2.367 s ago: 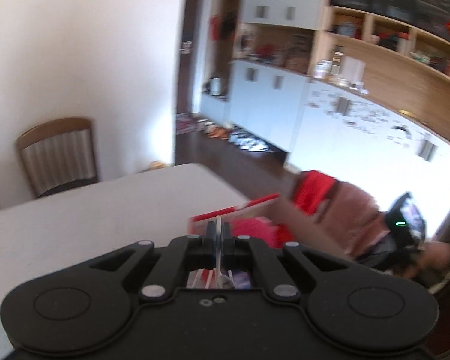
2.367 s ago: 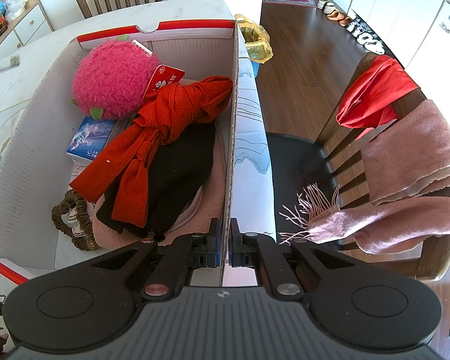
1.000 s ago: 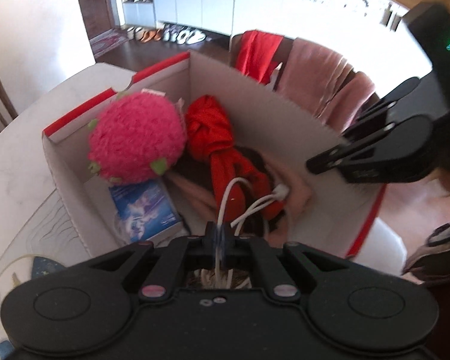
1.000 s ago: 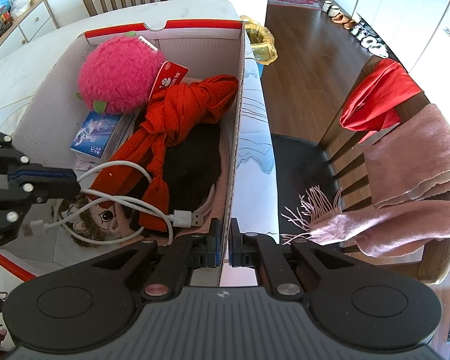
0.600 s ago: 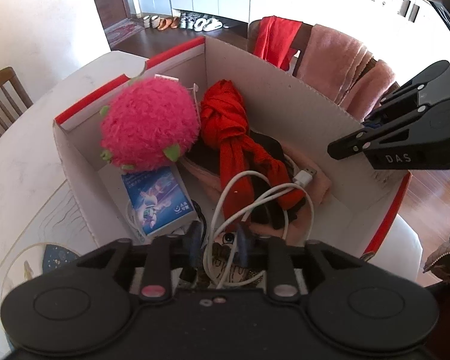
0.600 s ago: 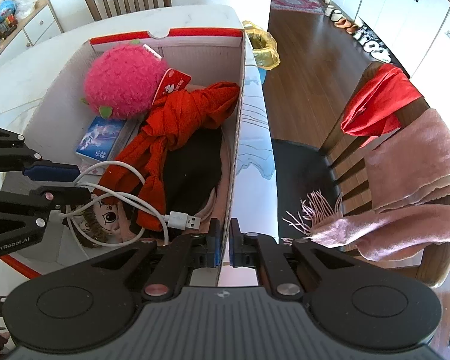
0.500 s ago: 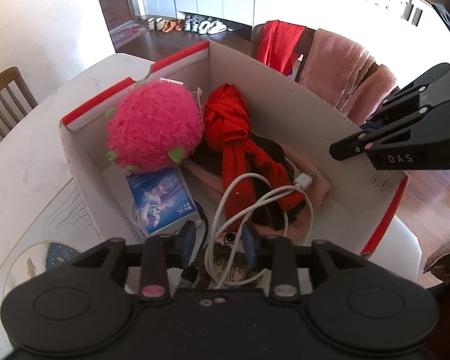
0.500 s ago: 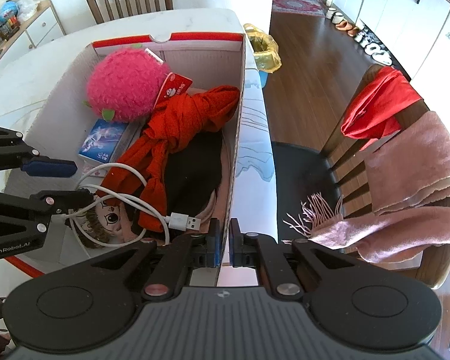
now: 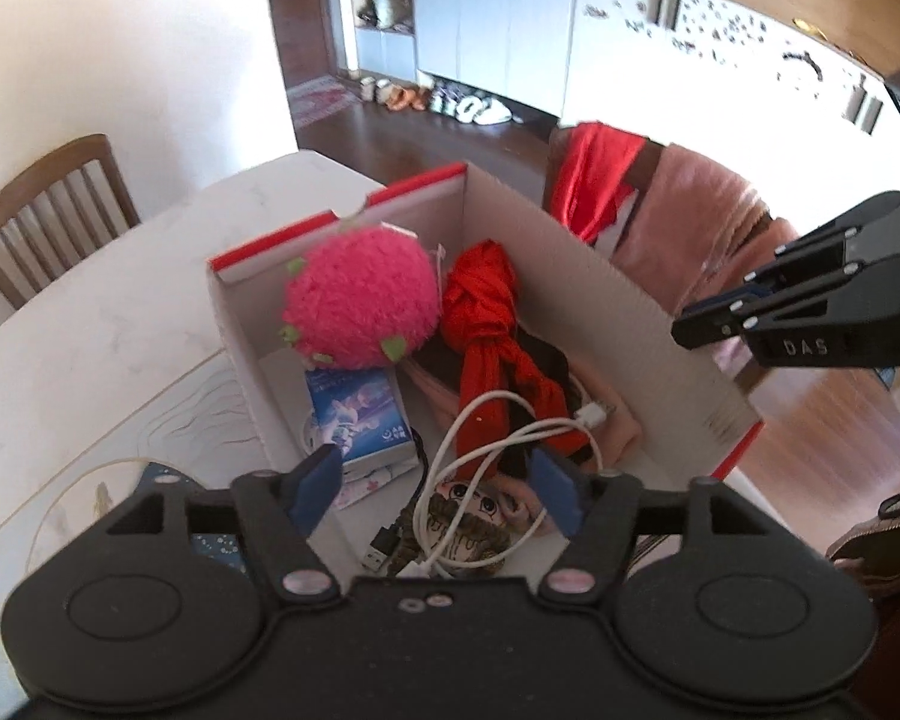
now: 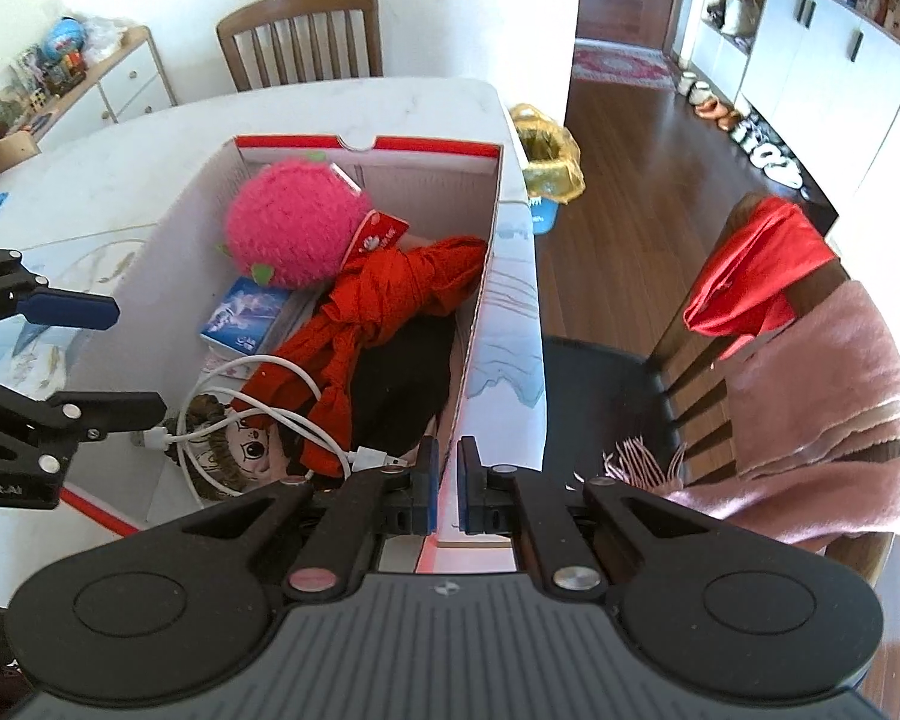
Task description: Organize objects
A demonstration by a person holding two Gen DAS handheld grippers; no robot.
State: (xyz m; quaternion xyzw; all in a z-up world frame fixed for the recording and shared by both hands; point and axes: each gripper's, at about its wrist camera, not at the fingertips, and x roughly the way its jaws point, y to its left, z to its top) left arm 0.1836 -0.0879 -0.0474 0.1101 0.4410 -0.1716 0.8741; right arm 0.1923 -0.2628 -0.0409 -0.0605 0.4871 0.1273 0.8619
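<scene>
An open cardboard box [image 9: 600, 300] with a red rim stands on the white table. It holds a pink plush ball [image 9: 360, 300], a knotted red scarf [image 9: 486, 324], a blue packet [image 9: 360, 414], a doll [image 9: 468, 516] and dark cloth. A white USB cable [image 9: 510, 438] lies loose over the doll and scarf. My left gripper [image 9: 435, 468] hovers above the box's near end. Its jaws are opening, with nothing between the pads and the cable below them. My right gripper [image 10: 445, 468] is shut on the box's right wall [image 10: 480, 324].
A chair [image 10: 810, 372] draped with a red cloth and pink scarves stands close to the right of the box. A yellow-lined bin [image 10: 546, 162] sits on the floor beyond the table [image 10: 120, 180]. A wooden chair [image 10: 300, 36] and a sideboard stand at the far side.
The left gripper let go of the white cable, spread its jaws wide and rose. The cable now rests in the box. The right gripper stays on the box wall and has lifted a little.
</scene>
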